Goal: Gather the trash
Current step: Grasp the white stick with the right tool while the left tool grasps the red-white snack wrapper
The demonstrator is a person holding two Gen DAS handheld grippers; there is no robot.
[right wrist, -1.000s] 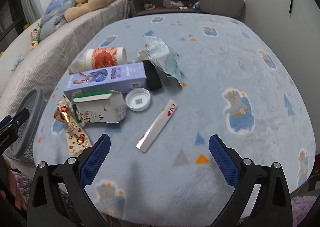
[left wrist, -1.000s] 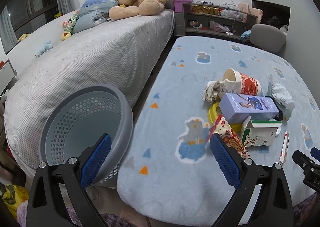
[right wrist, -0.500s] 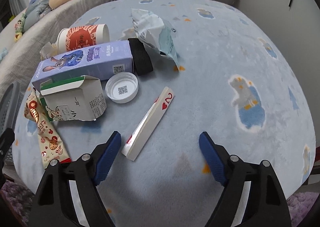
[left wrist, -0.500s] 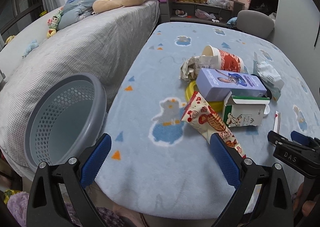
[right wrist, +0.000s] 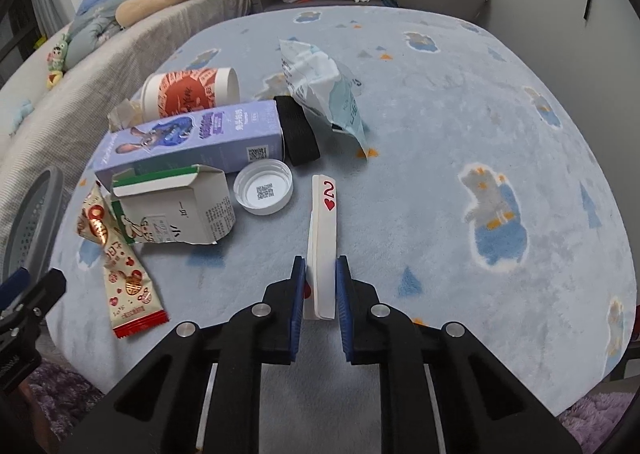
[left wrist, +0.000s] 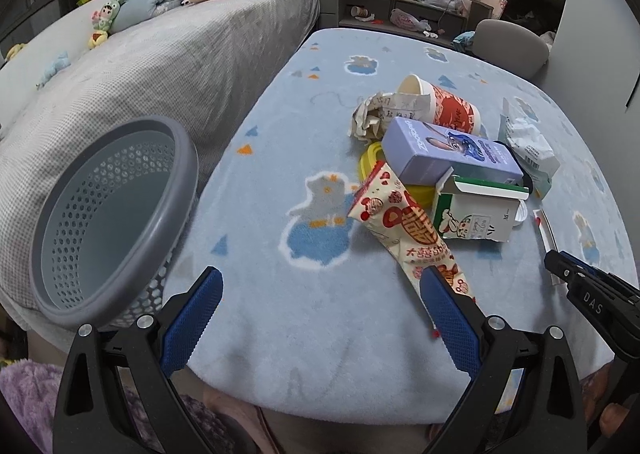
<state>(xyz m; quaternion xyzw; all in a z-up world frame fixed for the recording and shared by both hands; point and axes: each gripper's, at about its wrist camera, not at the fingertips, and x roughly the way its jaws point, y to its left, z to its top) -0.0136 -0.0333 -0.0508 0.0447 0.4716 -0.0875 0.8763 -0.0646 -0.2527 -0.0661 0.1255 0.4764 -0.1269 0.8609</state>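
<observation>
1 card [right wrist: 322, 250] between right gripper [right wrist: 321, 286] pads

The yellow lid [left wrist: 370, 158] lies mostly buried under the purple box [left wrist: 448, 154] and the red-patterned wrapper [left wrist: 404, 230]. The near end of the folded playing card [right wrist: 323, 238] disappears between blue fingers [right wrist: 298, 294]. The basket [right wrist: 30, 222] is cut by the right wrist view's left edge. Shelf clutter [left wrist: 404, 18] beyond the tabletop [left wrist: 320, 314] is too small to identify.

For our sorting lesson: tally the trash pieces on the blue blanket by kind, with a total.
Boxes: 2 (purple box, milk carton)
Wrappers: 2 (red-patterned wrapper, white bag)
Cups: 1
Lids: 2 (white lid, yellow lid)
Crumpled paper: 1
Folded card: 1
Black band: 1
Total: 10
</observation>
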